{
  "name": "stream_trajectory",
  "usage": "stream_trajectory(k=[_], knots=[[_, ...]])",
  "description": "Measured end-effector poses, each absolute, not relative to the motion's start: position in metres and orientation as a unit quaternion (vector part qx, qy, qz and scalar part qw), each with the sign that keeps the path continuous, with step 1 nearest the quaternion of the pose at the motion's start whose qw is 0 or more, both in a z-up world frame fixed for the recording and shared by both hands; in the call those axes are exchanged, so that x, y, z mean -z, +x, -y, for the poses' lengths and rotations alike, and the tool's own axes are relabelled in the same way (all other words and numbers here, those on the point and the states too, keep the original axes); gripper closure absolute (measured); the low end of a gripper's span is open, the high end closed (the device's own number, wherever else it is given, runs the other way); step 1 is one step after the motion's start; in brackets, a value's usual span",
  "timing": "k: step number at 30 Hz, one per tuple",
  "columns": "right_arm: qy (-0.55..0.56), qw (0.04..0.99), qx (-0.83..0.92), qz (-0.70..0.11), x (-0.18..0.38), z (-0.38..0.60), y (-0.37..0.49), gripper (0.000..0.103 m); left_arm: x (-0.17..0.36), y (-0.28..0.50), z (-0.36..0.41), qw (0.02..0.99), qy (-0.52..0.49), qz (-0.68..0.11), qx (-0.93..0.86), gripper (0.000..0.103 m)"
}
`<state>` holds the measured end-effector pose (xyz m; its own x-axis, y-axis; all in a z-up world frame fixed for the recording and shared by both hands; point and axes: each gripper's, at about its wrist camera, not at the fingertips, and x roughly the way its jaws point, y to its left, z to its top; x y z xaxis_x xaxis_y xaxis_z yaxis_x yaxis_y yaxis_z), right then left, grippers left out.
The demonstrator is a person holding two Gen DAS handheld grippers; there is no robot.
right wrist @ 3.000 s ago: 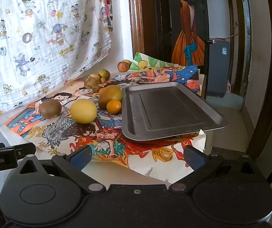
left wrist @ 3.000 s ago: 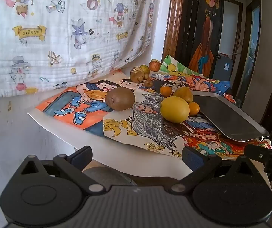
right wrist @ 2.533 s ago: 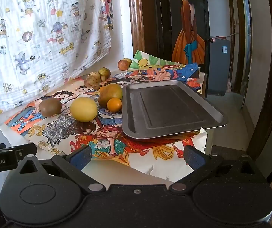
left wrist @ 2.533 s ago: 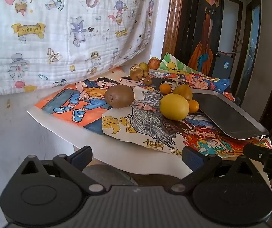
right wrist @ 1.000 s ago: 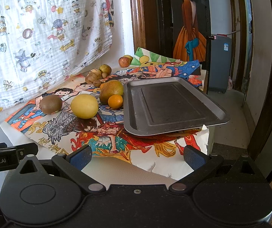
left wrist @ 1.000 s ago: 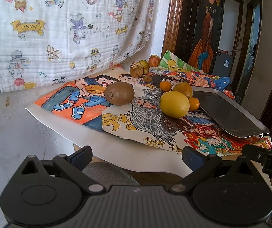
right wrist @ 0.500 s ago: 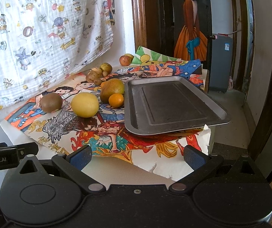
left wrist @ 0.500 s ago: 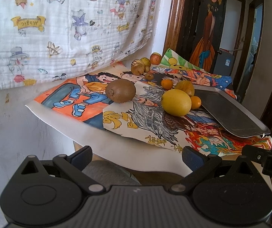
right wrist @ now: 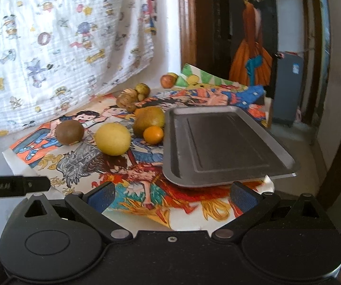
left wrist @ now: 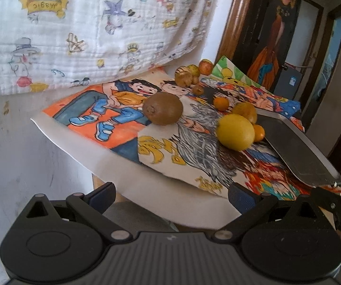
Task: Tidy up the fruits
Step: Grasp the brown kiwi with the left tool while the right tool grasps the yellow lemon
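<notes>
Round yellow lemon (right wrist: pixel 112 138) beside the dark metal tray (right wrist: pixel 220 142) looks firm, smooth, rollable; grip its middle. Both grippers' fingers (left wrist: pixel 102 193) (right wrist: pixel 101 196) spread, empty.

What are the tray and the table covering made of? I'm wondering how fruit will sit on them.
The tray looks like dark grey metal with a dull sheen: thin raised rim, pressed flat centre. The table covering looks like matte paper, hand-coloured cartoon sheets with a torn front edge.
</notes>
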<state>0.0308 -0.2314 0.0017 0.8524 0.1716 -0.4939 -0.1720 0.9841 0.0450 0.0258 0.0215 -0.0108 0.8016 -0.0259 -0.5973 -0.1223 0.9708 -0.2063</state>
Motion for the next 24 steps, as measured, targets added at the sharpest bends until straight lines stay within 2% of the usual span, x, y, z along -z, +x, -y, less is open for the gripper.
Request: stream_trajectory(k=[14, 20, 24], knots=[[-0.053, 0.951, -0.192, -0.237, -0.036, 0.196, 0.079, 0.001, -0.006, 0.08, -0.056, 0.946, -0.12, -0.297, -0.044, 0.0], [-0.042, 0.938, -0.2, -0.28, -0.038, 0.177, 0.116, 0.001, -0.011, 0.118, -0.062, 0.94, -0.116, -0.319, -0.039, 0.0], [-0.086, 0.932, -0.206, -0.287, -0.031, 0.16, 0.133, 0.001, -0.01, 0.142, -0.063, 0.936, -0.103, -0.336, -0.031, 0.0]])
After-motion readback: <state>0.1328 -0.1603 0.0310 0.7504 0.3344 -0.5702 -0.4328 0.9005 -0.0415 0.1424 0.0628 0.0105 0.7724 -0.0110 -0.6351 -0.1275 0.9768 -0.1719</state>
